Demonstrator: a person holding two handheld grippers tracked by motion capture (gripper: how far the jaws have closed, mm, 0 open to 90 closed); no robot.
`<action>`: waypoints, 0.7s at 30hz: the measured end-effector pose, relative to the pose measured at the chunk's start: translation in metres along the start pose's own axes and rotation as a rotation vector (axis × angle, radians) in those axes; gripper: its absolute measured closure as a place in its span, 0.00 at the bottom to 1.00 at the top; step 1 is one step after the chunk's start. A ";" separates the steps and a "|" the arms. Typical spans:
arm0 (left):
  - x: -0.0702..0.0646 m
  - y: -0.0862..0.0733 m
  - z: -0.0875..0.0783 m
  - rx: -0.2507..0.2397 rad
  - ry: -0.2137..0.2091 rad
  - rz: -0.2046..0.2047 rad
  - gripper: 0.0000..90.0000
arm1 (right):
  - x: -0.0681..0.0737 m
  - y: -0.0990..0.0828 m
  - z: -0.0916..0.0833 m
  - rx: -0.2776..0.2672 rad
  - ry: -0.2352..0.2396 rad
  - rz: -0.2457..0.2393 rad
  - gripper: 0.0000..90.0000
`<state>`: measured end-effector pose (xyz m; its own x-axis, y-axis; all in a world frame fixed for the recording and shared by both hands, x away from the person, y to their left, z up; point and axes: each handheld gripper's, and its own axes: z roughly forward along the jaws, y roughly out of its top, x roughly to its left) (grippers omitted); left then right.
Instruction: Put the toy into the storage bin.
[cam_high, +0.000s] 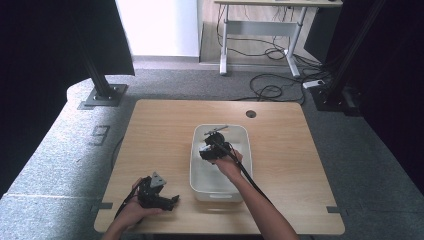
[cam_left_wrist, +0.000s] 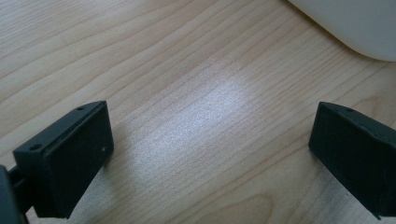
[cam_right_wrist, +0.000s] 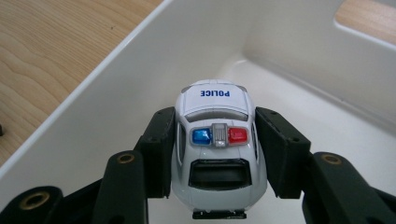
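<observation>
A white toy police car (cam_right_wrist: 217, 154) with blue and red roof lights sits between the jaws of my right gripper (cam_right_wrist: 217, 123). Both pads press on its sides and hold it inside the white plastic bin (cam_right_wrist: 116, 93), above the bin's floor. From above, the right gripper (cam_high: 207, 154) hangs over the middle of the bin (cam_high: 245, 137). My left gripper (cam_high: 172, 201) rests low near the table's front left, and its jaws stand wide apart over bare wood (cam_left_wrist: 210, 116) with nothing between them.
The bin's rounded corner (cam_left_wrist: 355, 23) lies just beyond the left gripper. The wooden table (cam_high: 150, 130) has a cable hole (cam_high: 251, 114) at the back right. Grey carpet, a second desk and loose cables lie behind it.
</observation>
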<state>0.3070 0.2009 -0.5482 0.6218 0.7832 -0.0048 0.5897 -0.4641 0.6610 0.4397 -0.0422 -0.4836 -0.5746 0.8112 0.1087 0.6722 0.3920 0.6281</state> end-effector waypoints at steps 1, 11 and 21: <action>0.000 0.000 0.000 0.000 0.000 0.000 0.00 | 0.000 0.000 0.001 0.005 0.000 0.001 0.56; 0.000 0.000 0.000 -0.001 0.000 0.002 0.00 | 0.001 -0.003 0.014 0.049 -0.011 0.009 0.56; 0.000 0.000 0.000 0.000 -0.002 0.002 0.00 | 0.003 -0.005 0.027 0.094 0.000 0.011 0.56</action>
<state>0.3068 0.2011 -0.5482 0.6239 0.7815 -0.0049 0.5885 -0.4656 0.6610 0.4466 -0.0301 -0.5072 -0.5671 0.8155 0.1153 0.7193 0.4222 0.5517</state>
